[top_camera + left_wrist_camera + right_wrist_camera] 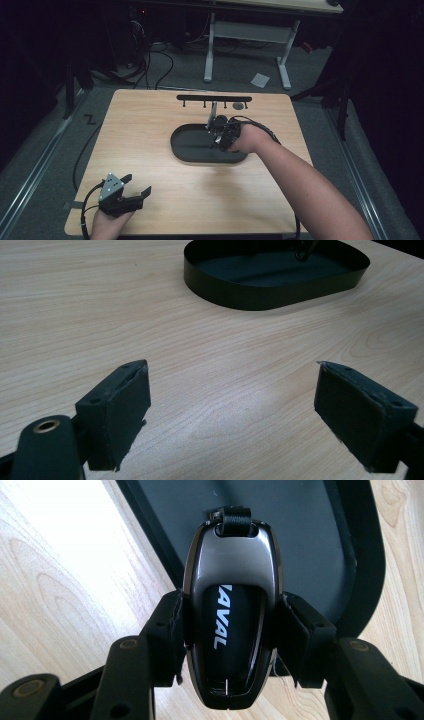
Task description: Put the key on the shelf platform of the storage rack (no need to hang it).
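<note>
Left tool: black body, grey three-cornered plate on top, black cable trailing behind.
Left tool pads: flat black blocks, worn edges, one brass-ringed screw hole.
Right tool: black links, brass-coloured pivots.
Forearms: bare, no sleeves visible.

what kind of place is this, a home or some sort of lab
Probably a lab or workshop set up for recording. A bare wooden table stands on grey carpet, loose cables trail across the floor behind it, and a height-adjustable desk frame stands in the dark background.
</note>
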### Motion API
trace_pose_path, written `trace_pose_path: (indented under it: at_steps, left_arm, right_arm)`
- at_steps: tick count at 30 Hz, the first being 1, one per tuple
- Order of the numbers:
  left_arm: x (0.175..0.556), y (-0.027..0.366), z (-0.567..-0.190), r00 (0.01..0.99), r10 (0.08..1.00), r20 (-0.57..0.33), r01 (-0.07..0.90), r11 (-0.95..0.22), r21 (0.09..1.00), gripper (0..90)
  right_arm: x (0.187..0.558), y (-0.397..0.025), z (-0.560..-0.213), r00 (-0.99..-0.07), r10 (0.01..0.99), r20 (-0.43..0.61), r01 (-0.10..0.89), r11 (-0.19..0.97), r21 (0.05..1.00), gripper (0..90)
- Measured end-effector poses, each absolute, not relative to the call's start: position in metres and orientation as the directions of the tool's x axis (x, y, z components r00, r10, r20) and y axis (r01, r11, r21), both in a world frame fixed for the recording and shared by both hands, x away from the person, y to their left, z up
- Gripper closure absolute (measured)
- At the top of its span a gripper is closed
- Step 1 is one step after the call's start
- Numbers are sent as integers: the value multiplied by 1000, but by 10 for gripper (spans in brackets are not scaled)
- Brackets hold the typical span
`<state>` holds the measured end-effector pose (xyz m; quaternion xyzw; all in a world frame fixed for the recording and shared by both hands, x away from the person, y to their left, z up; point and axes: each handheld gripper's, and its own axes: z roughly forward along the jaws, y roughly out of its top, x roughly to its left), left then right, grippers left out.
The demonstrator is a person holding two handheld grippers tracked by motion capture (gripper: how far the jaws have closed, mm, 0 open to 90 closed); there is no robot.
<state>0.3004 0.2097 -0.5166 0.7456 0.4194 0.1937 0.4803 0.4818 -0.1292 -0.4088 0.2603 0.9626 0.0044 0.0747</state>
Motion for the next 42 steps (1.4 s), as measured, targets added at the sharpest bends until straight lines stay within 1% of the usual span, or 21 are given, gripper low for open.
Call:
trace_pose_path:
  at_steps: [15, 30, 42]
  left_arm:
    - [300, 209, -517, 575, 810, -115, 442, -189, 877, 155]
    - [300, 206, -518, 584, 805, -102, 443, -212, 871, 157]
    - [300, 206, -519, 587, 804, -99, 442, -216, 870, 157]
  right_arm:
    - [499, -136, -438, -831, 534, -156, 538, 843, 21, 489]
    - [501, -151, -464, -809, 571, -138, 576, 817, 6, 488]
    - [504, -149, -469, -806, 577, -128, 581, 814, 6, 487]
